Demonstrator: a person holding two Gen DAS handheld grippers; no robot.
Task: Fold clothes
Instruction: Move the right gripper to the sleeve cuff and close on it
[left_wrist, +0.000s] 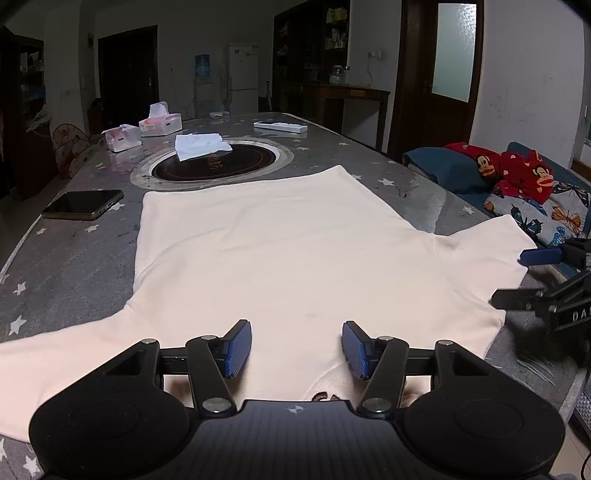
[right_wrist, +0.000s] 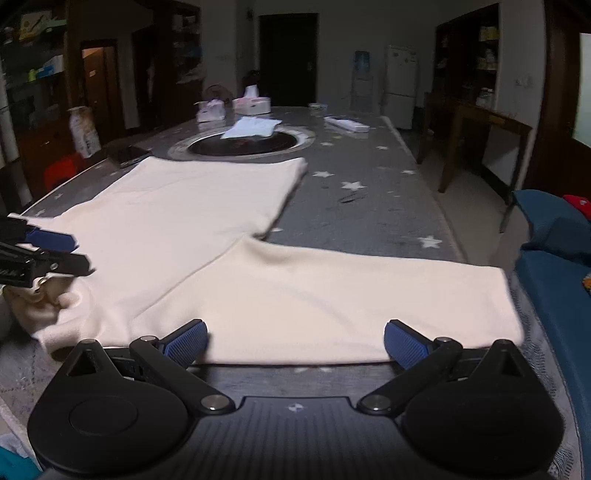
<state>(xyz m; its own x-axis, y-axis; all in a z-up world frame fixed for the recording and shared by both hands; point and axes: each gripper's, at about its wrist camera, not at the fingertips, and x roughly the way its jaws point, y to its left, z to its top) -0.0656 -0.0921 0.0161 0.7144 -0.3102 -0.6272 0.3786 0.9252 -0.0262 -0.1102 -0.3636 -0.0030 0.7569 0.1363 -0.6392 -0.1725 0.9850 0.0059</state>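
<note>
A cream T-shirt (left_wrist: 288, 240) lies spread flat on the grey star-patterned table (left_wrist: 74, 266), both sleeves out to the sides. My left gripper (left_wrist: 296, 349) hovers open over the collar end, with only flat fabric between its blue pads (left_wrist: 236, 349). In the right wrist view the left gripper (right_wrist: 62, 253) shows at the left edge, above bunched collar fabric. My right gripper (right_wrist: 295, 345) stands wide open at the near edge of the shirt's right sleeve (right_wrist: 332, 295), nothing pinched. The right gripper (left_wrist: 524, 277) also appears beside that sleeve in the left wrist view.
A phone (left_wrist: 83, 205) lies left of the shirt. Beyond it are a round black inset (left_wrist: 214, 166) with a folded white cloth (left_wrist: 199, 146), two tissue boxes (left_wrist: 160, 123) and a remote (left_wrist: 280, 126). A blue couch with red clothing (left_wrist: 513, 170) borders the table's right side.
</note>
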